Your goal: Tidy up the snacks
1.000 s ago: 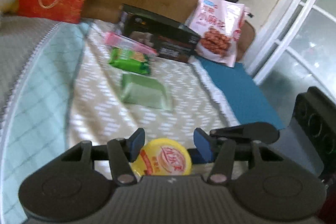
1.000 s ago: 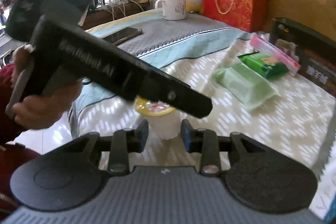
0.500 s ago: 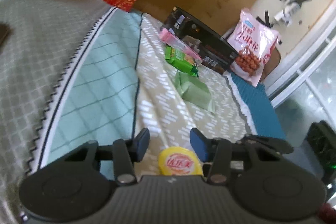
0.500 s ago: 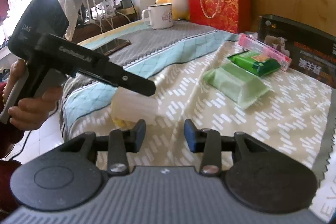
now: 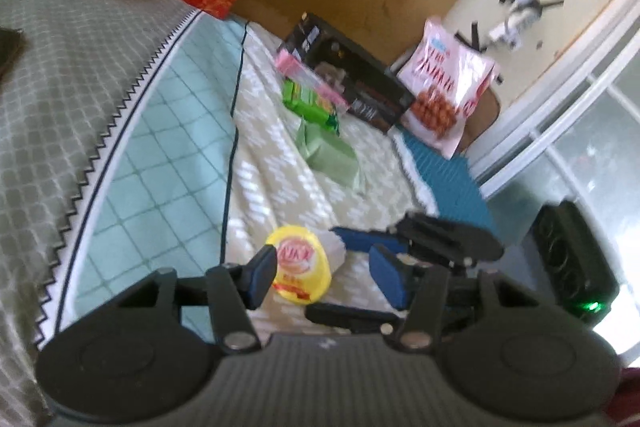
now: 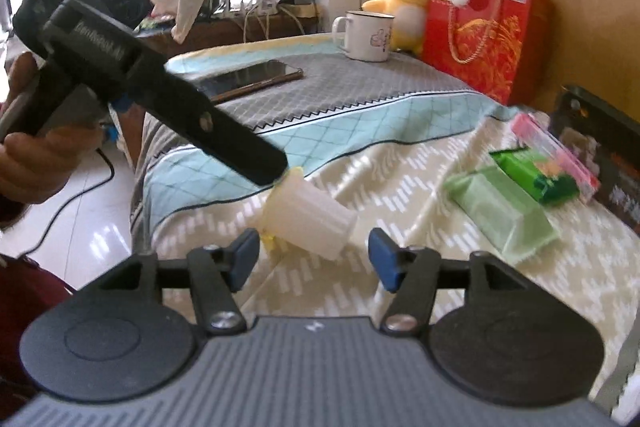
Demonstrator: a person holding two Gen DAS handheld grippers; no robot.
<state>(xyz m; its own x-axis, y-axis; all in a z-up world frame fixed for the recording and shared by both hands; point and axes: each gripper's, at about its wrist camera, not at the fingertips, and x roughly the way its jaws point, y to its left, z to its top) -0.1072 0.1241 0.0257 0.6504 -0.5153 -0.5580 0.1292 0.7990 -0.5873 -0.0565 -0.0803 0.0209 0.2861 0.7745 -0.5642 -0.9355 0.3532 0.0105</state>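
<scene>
The left gripper (image 5: 324, 277) had its jaws spread wide around the yellow-lidded white plastic jelly cup (image 5: 300, 263), which lay tipped on its side on the beige patterned cloth (image 5: 280, 179). The right gripper (image 6: 314, 259) was likewise wide open, just short of the cup's base, gripping nothing.

White lettering on the left hand-held gripper (image 6: 224, 143) arm and all snack-pack print are too blurred to read.

The cup (image 6: 306, 217) lies on its side on the bed (image 6: 400, 131), the snack packs (image 6: 532, 175) farther back, maybe touching the box (image 5: 352, 83) behind them.
</scene>
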